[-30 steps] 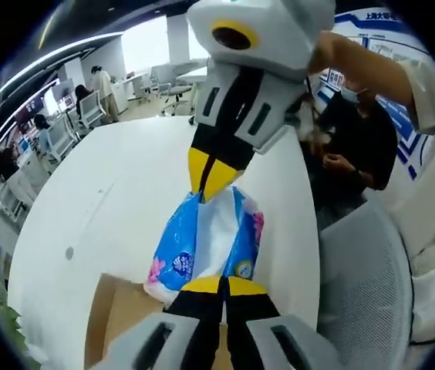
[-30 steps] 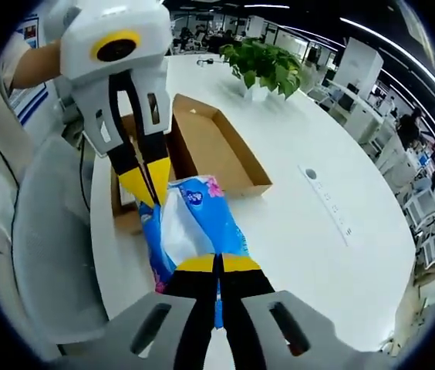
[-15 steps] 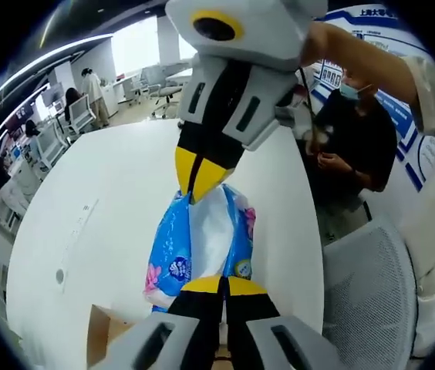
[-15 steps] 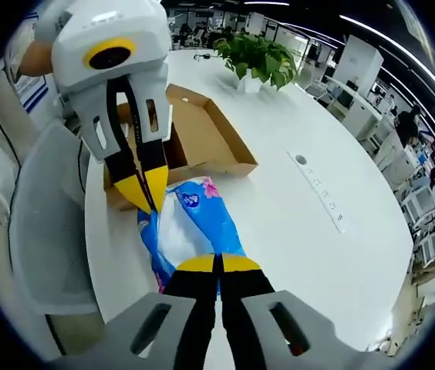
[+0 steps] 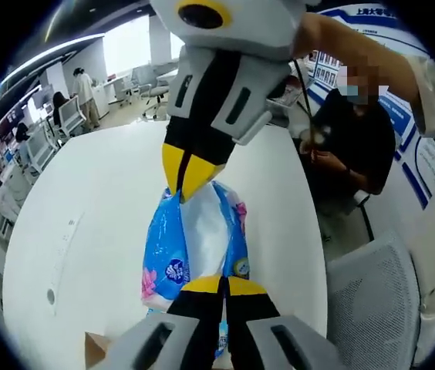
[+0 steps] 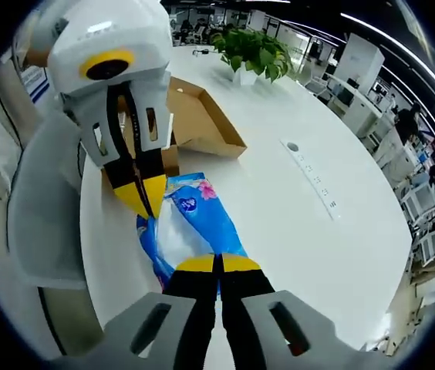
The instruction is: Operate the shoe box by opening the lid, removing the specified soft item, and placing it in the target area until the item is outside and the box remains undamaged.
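Left gripper (image 5: 221, 284) and right gripper (image 6: 219, 262) each clamp an end of the tissue pack (image 6: 194, 220), held beside the shoe box (image 6: 202, 123).

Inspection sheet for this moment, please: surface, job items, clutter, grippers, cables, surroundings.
Surface: white table, mostly bare.
Job's things: blue tissue pack held above the table at both ends; open cardboard box behind it.
Clutter: potted plant; power strip.
Grippers: left gripper and right gripper both shut on the pack.
Cables: dark cable hanging by the right gripper.
Surroundings: open office, mesh chair, seated person.
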Motion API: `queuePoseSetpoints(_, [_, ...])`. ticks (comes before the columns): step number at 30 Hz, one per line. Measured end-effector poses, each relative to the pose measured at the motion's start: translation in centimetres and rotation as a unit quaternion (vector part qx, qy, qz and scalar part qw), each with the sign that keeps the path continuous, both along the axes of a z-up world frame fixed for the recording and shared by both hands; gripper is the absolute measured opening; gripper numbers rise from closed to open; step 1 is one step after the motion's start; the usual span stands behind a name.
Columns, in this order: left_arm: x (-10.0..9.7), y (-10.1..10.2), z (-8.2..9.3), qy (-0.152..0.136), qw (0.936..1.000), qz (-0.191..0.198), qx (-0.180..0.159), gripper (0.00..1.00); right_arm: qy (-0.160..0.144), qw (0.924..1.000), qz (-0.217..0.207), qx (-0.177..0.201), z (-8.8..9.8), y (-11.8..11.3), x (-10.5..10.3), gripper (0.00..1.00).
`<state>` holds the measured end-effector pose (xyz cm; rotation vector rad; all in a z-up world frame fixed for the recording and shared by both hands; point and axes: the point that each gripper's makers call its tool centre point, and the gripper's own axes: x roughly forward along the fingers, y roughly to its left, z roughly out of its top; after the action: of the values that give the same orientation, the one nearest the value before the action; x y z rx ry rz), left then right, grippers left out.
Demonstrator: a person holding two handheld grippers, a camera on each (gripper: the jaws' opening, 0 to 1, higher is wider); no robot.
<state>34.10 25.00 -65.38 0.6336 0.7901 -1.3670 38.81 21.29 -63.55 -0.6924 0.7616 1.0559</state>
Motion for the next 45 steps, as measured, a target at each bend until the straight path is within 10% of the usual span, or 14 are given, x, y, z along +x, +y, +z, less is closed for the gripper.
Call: queuePoseSetpoints(45, [2.0, -10.6, -5.4, 0.062, 0.9976, -0.027, -0.011, 0.0, 0.02, 0.9982, -0.033, -0.046, -5.7, -9.9, 2.8, 0.0])
